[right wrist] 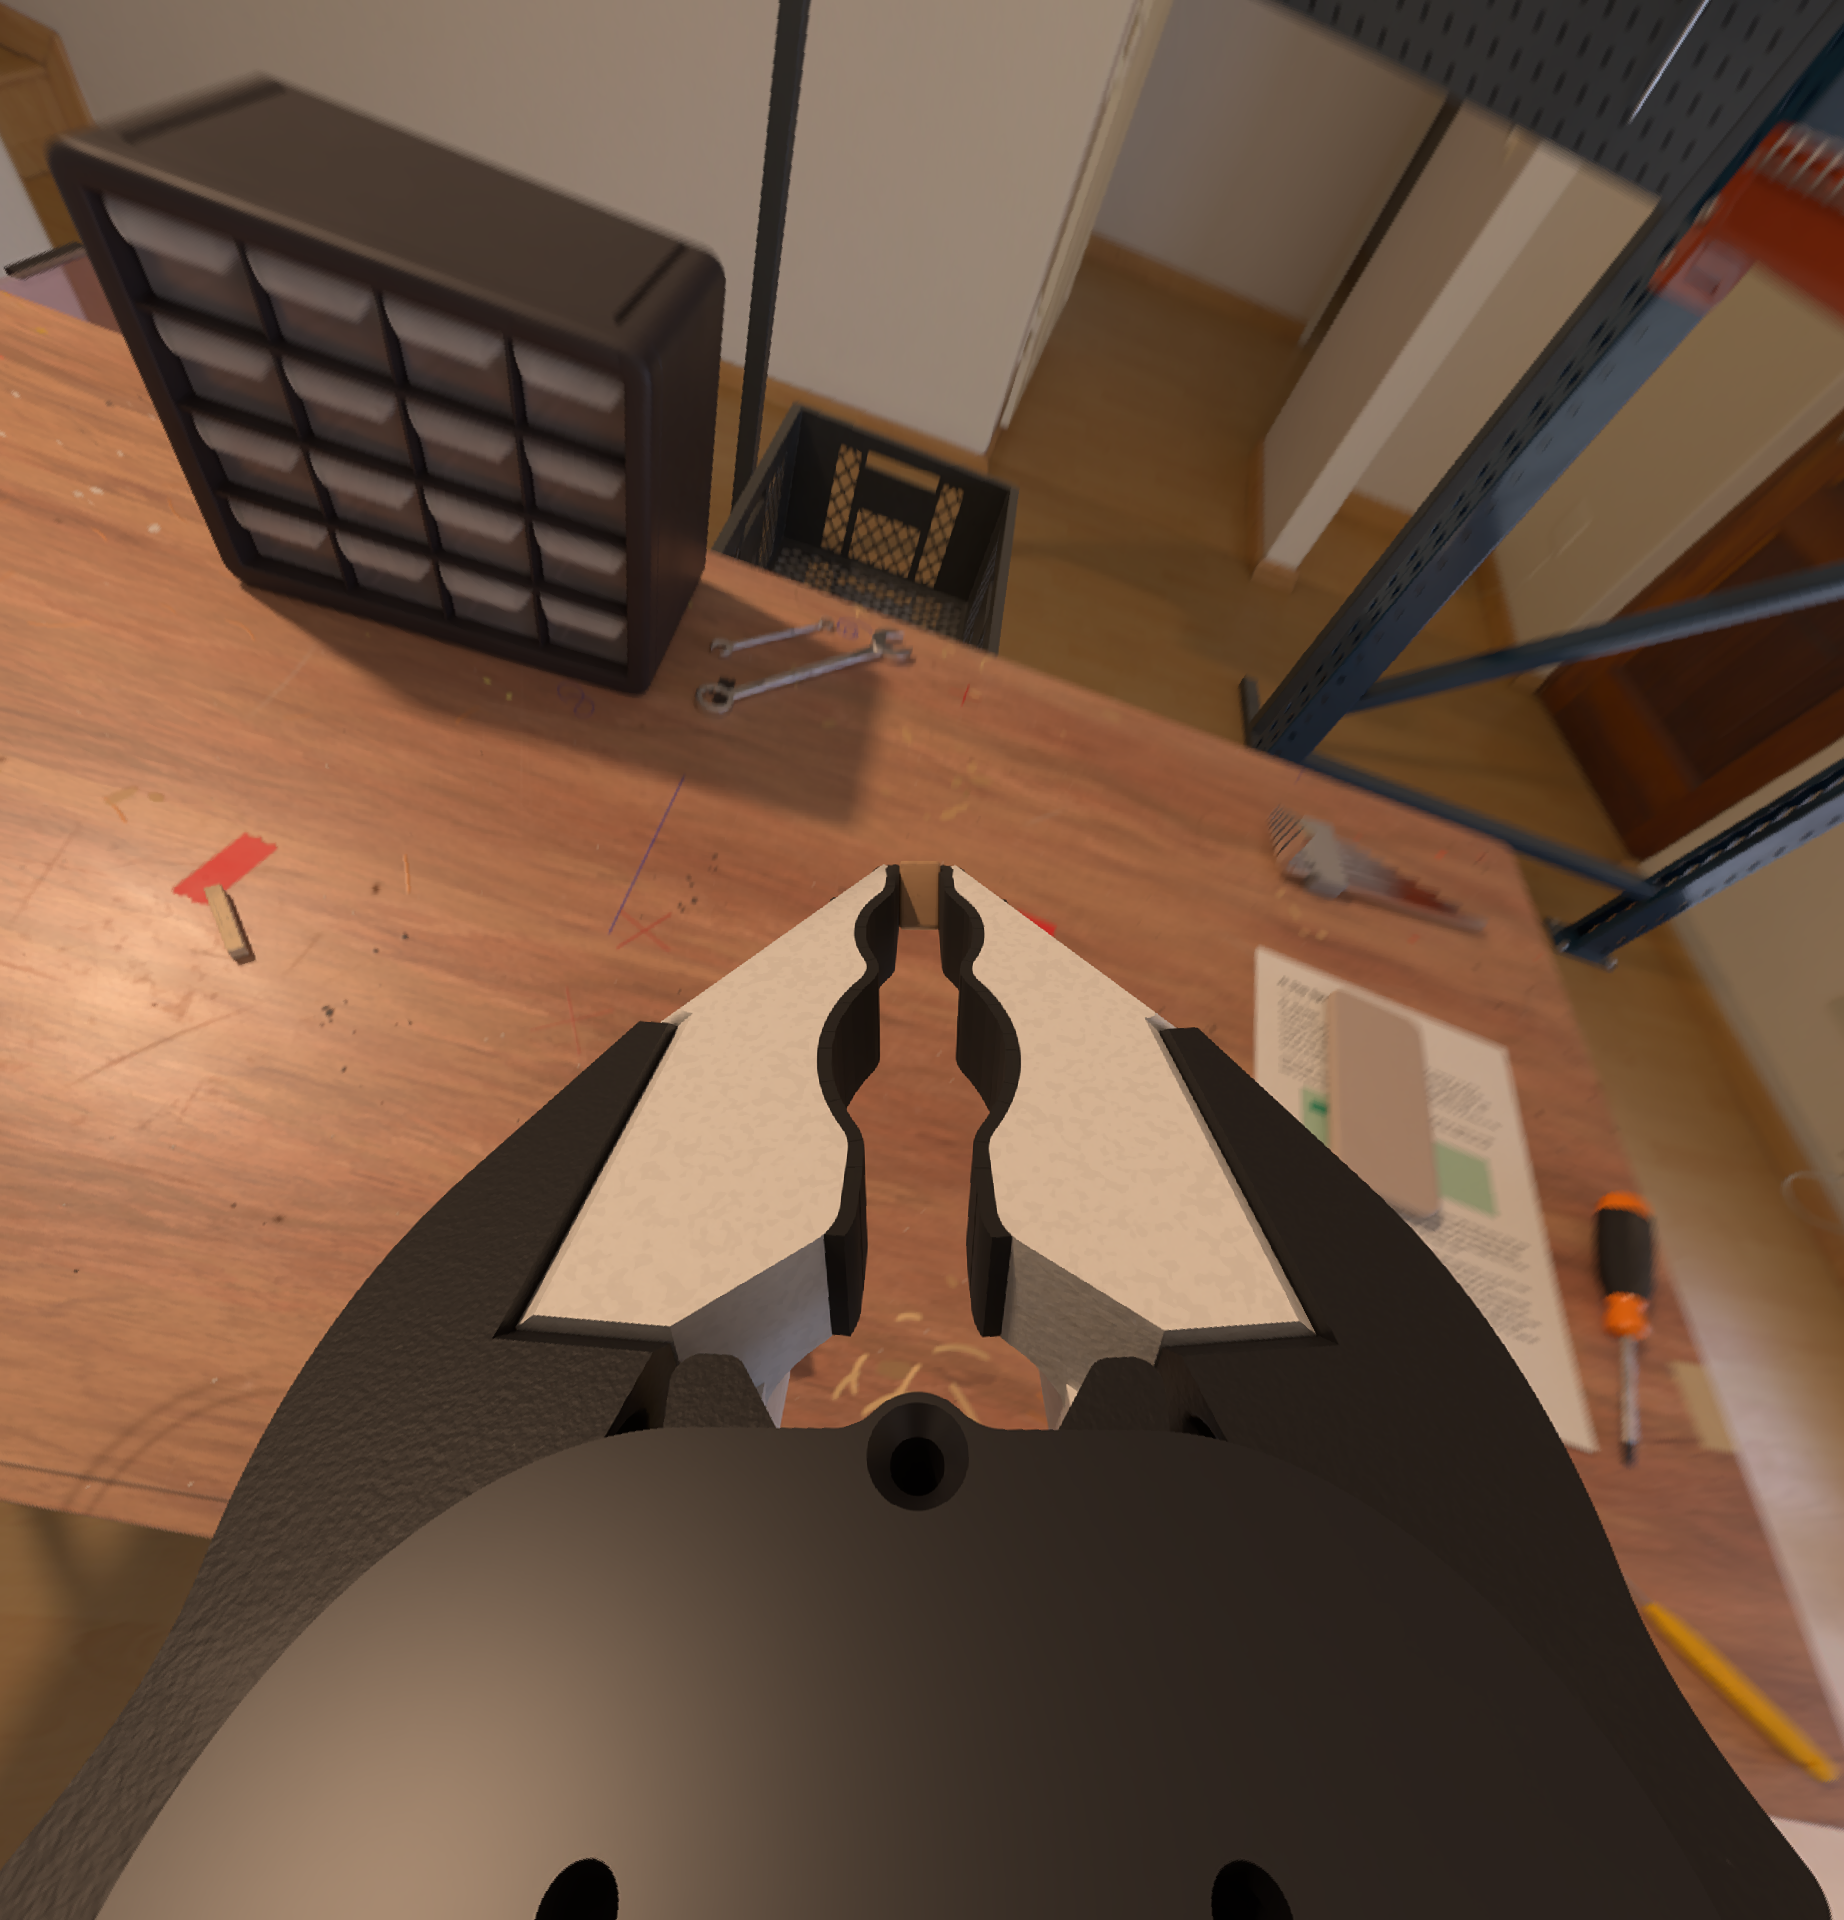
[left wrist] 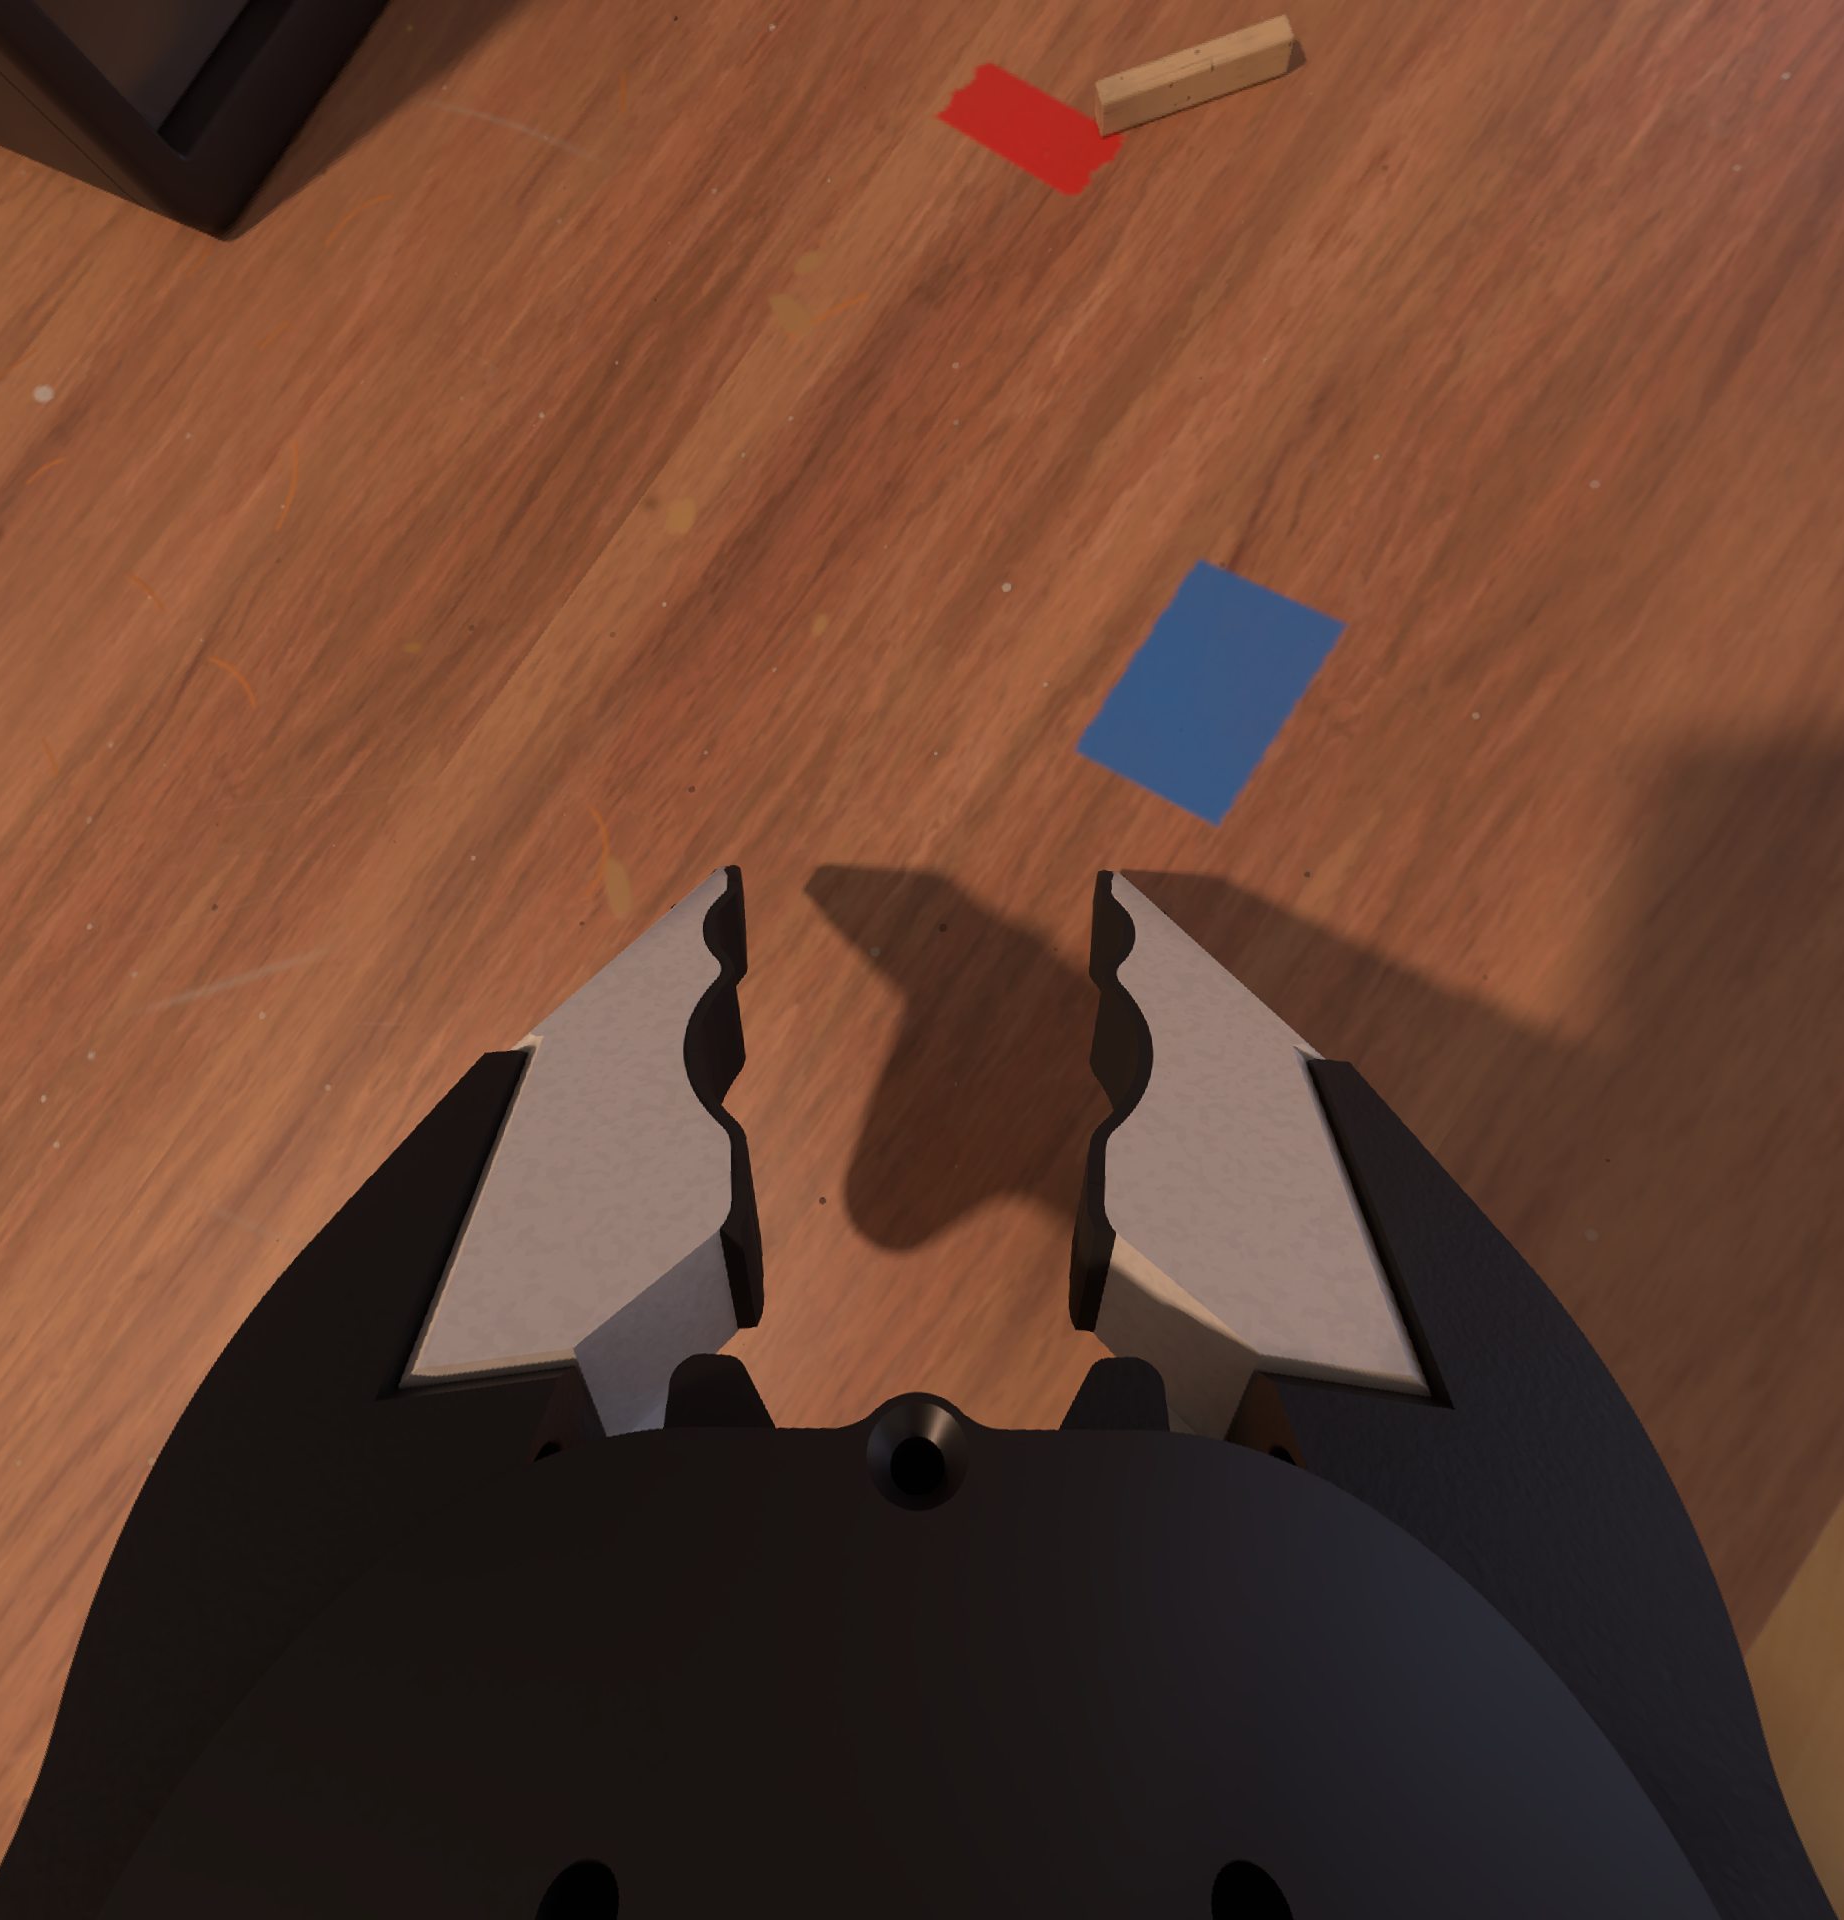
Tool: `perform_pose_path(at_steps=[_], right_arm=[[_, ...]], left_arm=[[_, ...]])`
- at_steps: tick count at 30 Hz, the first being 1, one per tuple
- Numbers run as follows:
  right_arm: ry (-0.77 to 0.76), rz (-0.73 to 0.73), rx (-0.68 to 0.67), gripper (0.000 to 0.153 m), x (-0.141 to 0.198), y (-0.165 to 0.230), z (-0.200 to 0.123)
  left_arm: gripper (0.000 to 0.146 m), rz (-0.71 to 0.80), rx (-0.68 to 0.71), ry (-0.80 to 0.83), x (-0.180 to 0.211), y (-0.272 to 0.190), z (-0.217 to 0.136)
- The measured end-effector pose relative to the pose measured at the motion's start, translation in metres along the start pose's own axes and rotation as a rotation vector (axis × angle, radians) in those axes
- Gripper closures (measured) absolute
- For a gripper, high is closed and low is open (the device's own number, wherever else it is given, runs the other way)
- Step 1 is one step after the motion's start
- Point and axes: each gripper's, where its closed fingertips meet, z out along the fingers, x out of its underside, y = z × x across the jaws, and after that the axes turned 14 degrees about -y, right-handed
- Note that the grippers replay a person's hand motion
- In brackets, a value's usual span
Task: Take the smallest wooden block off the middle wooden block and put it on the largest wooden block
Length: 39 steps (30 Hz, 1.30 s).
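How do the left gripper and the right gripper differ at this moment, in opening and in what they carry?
The left gripper is open wide with bare table between its fingers; the right gripper is nearly closed, pinching a small wooden block at its fingertips. The left gripper points down at the tabletop near a blue patch; the right gripper looks out across the workbench toward a drawer cabinet. Both share pale fingers on black bodies.

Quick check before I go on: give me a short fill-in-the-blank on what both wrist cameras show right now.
1. The right claw is shut on a small wooden ____ at its tips.
2. The left claw is ____ and holds nothing.
3. The loose wooden block lies with one end on a patch of ____ tape.
4. The drawer cabinet has ____ wrenches lying beside it on the table.

Missing words: block; open; red; two
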Motion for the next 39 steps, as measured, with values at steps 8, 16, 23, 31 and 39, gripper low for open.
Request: perform_pose_path(at_steps=[8,16,23,31,39], right_arm=[[0.067,0.144,-0.001,0.146,0.092,0.024,0.032],[0.147,0.219,0.047,0.146,0.155,0.032,0.021],[0.376,0.121,-0.007,0.146,0.217,0.047,0.013],[0.678,-0.046,-0.189,0.146,0.256,0.068,0.023],[0.722,-0.023,-0.269,0.097,0.227,0.062,0.017]], left_arm=[[0.079,0.004,-0.004,0.0,0.0,0.0,0.0],[0.079,0.001,-0.004,-0.003,-0.001,-0.001,0.001],[0.081,0.004,-0.002,-0.007,-0.002,-0.003,0.002],[0.082,0.014,-0.005,-0.003,-0.002,-0.003,0.002],[0.08,0.028,-0.006,0.008,-0.001,-0.004,-0.001]])
